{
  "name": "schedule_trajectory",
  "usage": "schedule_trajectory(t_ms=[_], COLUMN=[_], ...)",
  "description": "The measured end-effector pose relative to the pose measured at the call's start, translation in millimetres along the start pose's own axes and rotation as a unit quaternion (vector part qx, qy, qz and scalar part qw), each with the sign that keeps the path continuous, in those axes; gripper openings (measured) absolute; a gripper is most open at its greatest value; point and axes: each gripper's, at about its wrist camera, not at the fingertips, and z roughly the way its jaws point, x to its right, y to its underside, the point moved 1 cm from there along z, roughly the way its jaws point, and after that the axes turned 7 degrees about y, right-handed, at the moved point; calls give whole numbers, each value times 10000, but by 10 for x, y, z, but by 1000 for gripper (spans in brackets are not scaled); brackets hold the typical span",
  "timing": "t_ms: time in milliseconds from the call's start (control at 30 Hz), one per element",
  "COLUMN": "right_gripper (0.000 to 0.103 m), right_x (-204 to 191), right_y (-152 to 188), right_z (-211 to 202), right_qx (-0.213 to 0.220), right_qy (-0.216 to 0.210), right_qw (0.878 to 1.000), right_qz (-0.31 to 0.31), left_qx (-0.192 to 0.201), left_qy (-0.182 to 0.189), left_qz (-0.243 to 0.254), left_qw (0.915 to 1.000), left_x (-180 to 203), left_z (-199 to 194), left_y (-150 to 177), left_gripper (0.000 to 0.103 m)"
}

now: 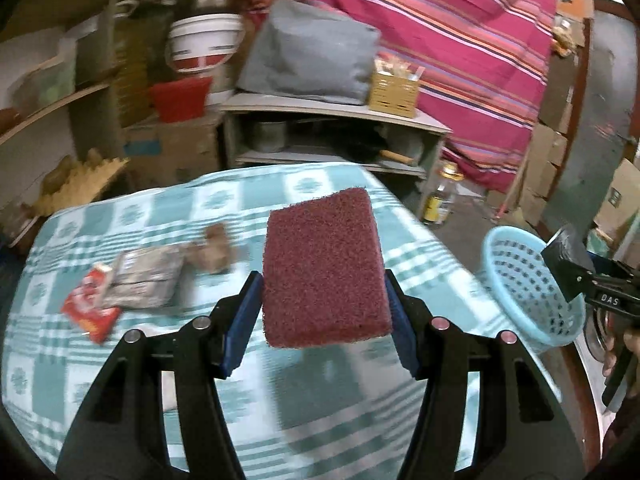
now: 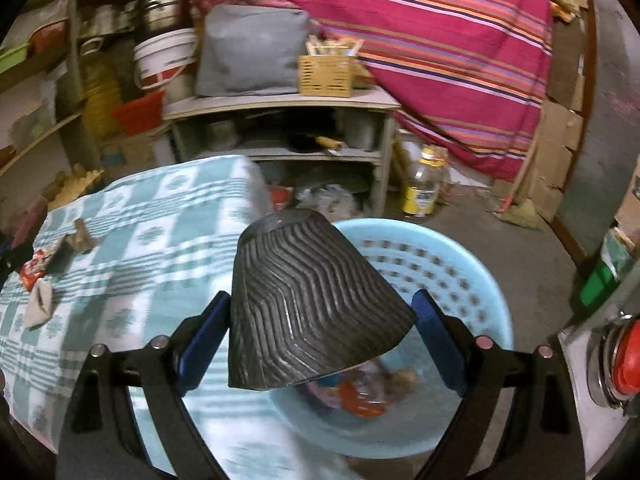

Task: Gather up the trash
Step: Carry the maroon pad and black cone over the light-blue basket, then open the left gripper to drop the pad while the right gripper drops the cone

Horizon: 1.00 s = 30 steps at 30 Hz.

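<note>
My left gripper is shut on a maroon scouring pad, held above the teal checked tablecloth. My right gripper is shut on a black ridged rubber piece, over the near edge of a light blue basket. The same basket shows at the table's right edge in the left wrist view, with the right gripper beside it. Wrappers lie inside the basket. On the cloth lie a red wrapper, a silvery packet and a brown crumpled scrap.
Behind the table stands a grey shelf unit bearing a grey bag and a woven box. A yellow-capped bottle stands on the floor. A striped red cloth hangs behind. Buckets and shelves crowd the left.
</note>
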Motion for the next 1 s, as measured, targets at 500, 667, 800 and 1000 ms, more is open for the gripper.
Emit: schedule_trajectory(t_ms=[500,667,800,1000], right_gripper=[89,89,89,89], right_x=[983,1103,1145,1146], right_y=[91,140,150,148], right_z=[108,178,216,262], right_qx=[-157,-223,-243,-264], right_qy=[380,379,346,326], right_qw=[9987,9982,9981,9984], right_qz=[311,411,440,371], left_qx=[-310,-427,-460,-517], left_qy=[875,1064,1176,1326], left_qz=[460,545,618,660], left_qw=[9946,9919,9901,9876], left_x=[1438,1747,1882,2071], left_z=[705,917,1033,1172], left_y=[-47,-20,-28,-95], left_gripper=[58,58,58,59])
